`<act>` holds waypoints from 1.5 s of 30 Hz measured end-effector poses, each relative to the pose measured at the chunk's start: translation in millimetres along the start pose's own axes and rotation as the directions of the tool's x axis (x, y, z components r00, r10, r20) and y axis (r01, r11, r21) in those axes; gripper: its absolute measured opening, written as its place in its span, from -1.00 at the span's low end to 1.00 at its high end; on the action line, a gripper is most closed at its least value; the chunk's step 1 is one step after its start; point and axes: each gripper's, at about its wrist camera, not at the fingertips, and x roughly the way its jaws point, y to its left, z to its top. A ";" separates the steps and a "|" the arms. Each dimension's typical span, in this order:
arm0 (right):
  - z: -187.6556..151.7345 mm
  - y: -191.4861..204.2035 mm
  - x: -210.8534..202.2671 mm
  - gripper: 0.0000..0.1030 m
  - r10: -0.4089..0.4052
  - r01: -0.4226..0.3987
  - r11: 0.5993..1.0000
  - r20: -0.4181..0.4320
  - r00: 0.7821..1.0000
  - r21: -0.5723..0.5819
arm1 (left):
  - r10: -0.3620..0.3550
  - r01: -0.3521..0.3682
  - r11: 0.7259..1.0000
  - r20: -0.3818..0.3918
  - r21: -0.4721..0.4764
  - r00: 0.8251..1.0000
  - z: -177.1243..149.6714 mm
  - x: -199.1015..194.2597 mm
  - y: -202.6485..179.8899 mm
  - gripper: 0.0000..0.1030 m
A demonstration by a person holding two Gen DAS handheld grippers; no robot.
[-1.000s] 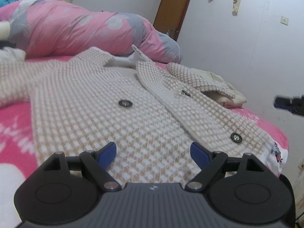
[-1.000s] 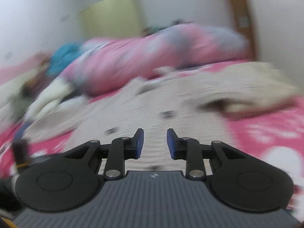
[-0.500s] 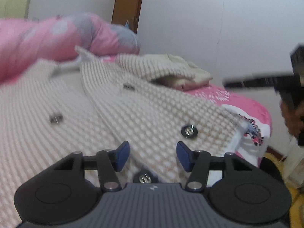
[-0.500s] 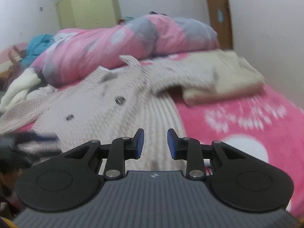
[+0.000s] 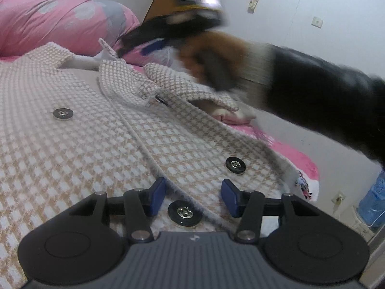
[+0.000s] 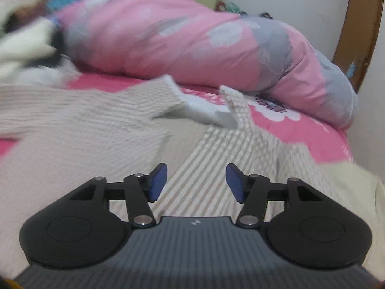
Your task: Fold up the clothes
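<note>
A cream and tan checked cardigan [image 5: 96,139] lies spread flat on the bed, front up, with dark round buttons [image 5: 235,165]. My left gripper [image 5: 193,187] sits low over its front edge near the hem. Its jaws are closing, with the edge and one button [image 5: 184,213] between them, and the pads [image 5: 157,192] do not press on the cloth. My right gripper [image 6: 196,175] hovers over the cardigan [image 6: 84,132] below the collar [image 6: 231,98]. Its jaws are opening and hold nothing. In the left wrist view a blurred hand [image 5: 216,55] and dark sleeve [image 5: 324,96] reach across above the collar.
A pink and grey duvet [image 6: 192,36] is heaped along the head of the bed. A folded cream garment [image 5: 231,115] lies by the cardigan's far sleeve. The pink sheet [image 6: 300,125] ends near the white wall. A brown door [image 6: 361,36] and a blue water bottle [image 5: 373,200] stand beyond.
My left gripper narrowed and slid right to the cardigan's front edge. My right gripper swept up the bed toward the collar, its jaws widened, and its hand now crosses the left view.
</note>
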 end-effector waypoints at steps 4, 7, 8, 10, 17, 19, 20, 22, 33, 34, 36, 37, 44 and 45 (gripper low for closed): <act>41.7 -12.3 70.8 0.27 -0.130 0.129 0.990 -0.013 0.991 -0.064 | -0.034 0.034 0.999 0.013 -0.027 0.999 -1.1 1.1 5.7 -0.01; 69.0 -33.6 115.1 0.32 -0.179 0.178 0.984 -0.043 0.983 -0.032 | -0.056 0.057 0.997 0.024 -0.043 0.998 -3.1 -0.3 9.1 0.00; 74.7 -40.1 127.8 0.32 -0.171 0.170 0.985 -0.061 0.983 -0.008 | -0.061 0.063 0.997 0.026 -0.048 0.998 -3.6 -0.5 10.1 0.00; 83.8 -51.6 152.1 0.32 -0.143 0.147 0.988 -0.095 0.985 0.039 | -0.069 0.071 0.996 0.029 -0.056 0.997 -3.5 -0.3 11.8 -0.01; 91.4 -96.9 162.3 -0.83 -0.012 0.018 0.937 -0.020 1.000 0.349 | -0.075 0.077 0.995 0.032 -0.064 0.997 -4.4 -1.0 12.1 -0.02; 91.1 -112.0 127.2 -0.83 0.059 -0.139 0.878 0.183 0.981 0.459 | -0.072 0.074 0.995 0.032 -0.061 0.997 -4.2 -0.8 11.1 -0.03; 87.8 -118.8 110.4 -0.83 0.119 -0.249 0.829 0.279 0.953 0.500 | -0.072 0.074 0.995 0.032 -0.061 0.997 -4.2 -0.9 10.8 -0.03; 81.3 -118.9 97.1 -0.83 0.187 -0.335 0.779 0.315 0.931 0.530 | -0.072 0.073 0.995 0.032 -0.060 0.997 -4.1 -1.4 10.1 -0.03; 90.0 -63.9 146.3 -0.81 0.387 -0.456 0.698 0.244 0.889 0.552 | -0.097 0.102 0.991 0.051 -0.088 0.994 -4.9 -4.0 13.6 -0.06; 87.4 -56.4 156.4 -0.80 0.391 -0.444 0.711 0.217 0.894 0.546 | -0.102 0.107 0.990 0.053 -0.092 0.993 -4.9 -3.9 14.7 -0.06; 80.6 -41.8 178.9 -0.71 0.394 -0.410 0.743 0.149 0.907 0.529 | -0.110 0.115 0.988 0.056 -0.099 0.992 -5.9 -4.0 15.8 -0.06; 77.6 -33.8 189.5 -0.67 0.390 -0.389 0.765 0.111 0.914 0.513 | -0.112 0.118 0.988 0.056 -0.102 0.992 -5.7 -4.0 16.3 -0.06; 92.8 6.7 176.5 0.14 0.284 -0.266 0.914 -0.016 0.959 0.306 | -0.126 0.132 0.984 0.056 -0.117 0.990 -4.8 -4.3 17.5 -0.06; 97.8 3.0 156.1 0.15 0.262 -0.254 0.926 0.007 0.965 0.281 | -0.126 0.132 0.984 0.056 -0.117 0.990 -4.4 -3.8 18.3 -0.06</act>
